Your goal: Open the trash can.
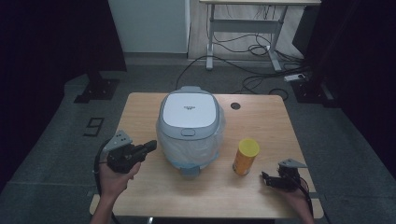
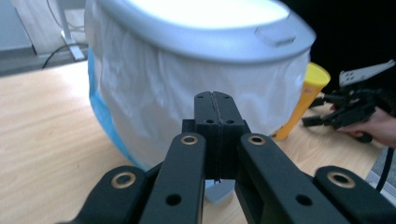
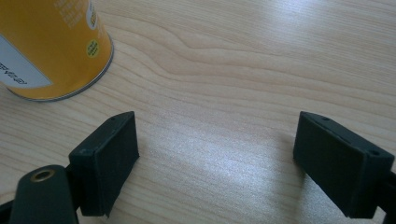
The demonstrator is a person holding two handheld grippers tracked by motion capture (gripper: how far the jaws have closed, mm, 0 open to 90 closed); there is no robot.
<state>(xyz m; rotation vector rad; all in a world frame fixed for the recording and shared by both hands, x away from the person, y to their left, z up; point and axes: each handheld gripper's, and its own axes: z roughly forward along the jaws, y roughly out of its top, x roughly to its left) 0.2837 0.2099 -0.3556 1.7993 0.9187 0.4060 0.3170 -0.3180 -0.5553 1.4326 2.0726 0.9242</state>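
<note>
Left gripper (image 2: 215, 135) has its jaws pressed tight together, with nothing between them. It hangs just beside the round white bin with a grey lid and plastic bag (image 1: 189, 133), pointing at its side. Right gripper (image 3: 215, 154) rests wide open and empty on the wooden table (image 1: 261, 186), near the yellow can (image 1: 245, 156).

Can (image 3: 51, 46) cut off by top and left edges in right gripper view, label text too blurred to read. Bin (image 2: 196, 79) top clipped in left gripper view. Lid logo (image 1: 189, 107) too small to read.
</note>
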